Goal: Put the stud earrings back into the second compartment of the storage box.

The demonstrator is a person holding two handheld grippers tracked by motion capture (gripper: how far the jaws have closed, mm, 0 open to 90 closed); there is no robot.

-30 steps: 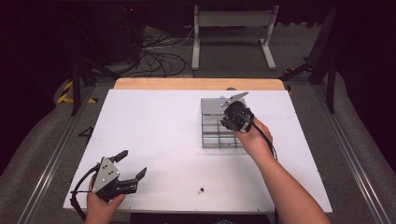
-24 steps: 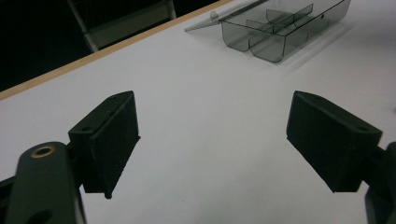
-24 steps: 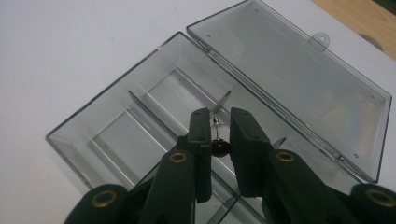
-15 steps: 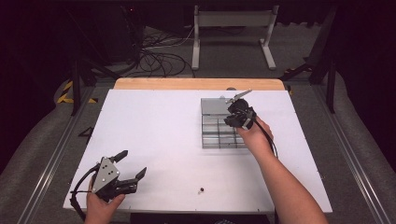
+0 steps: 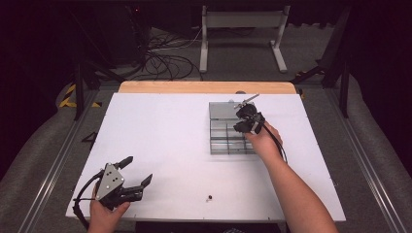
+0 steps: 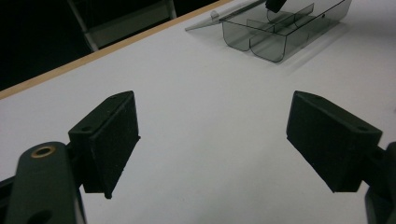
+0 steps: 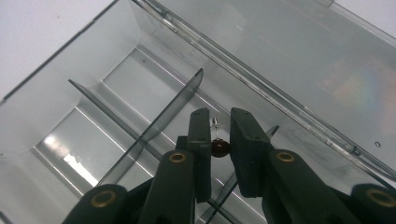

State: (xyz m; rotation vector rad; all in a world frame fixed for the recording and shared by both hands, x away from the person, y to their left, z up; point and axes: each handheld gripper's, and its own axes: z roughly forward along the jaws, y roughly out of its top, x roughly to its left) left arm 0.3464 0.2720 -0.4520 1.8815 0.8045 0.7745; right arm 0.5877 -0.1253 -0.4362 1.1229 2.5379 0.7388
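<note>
High view shows the right gripper [image 5: 241, 127] over the clear divided box [image 5: 219, 141] and the left gripper [image 5: 137, 176] spread wide near the table's [image 5: 160, 136] front edge. Left gripper view shows only bare table between its jaws. Right gripper view shows what the others do not: jaws pinching a small dark red bead [image 7: 219, 147] above a box compartment.

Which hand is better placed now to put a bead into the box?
Right. The right gripper is shut on a small dark bead above the box. The left gripper is open, far away.
</note>
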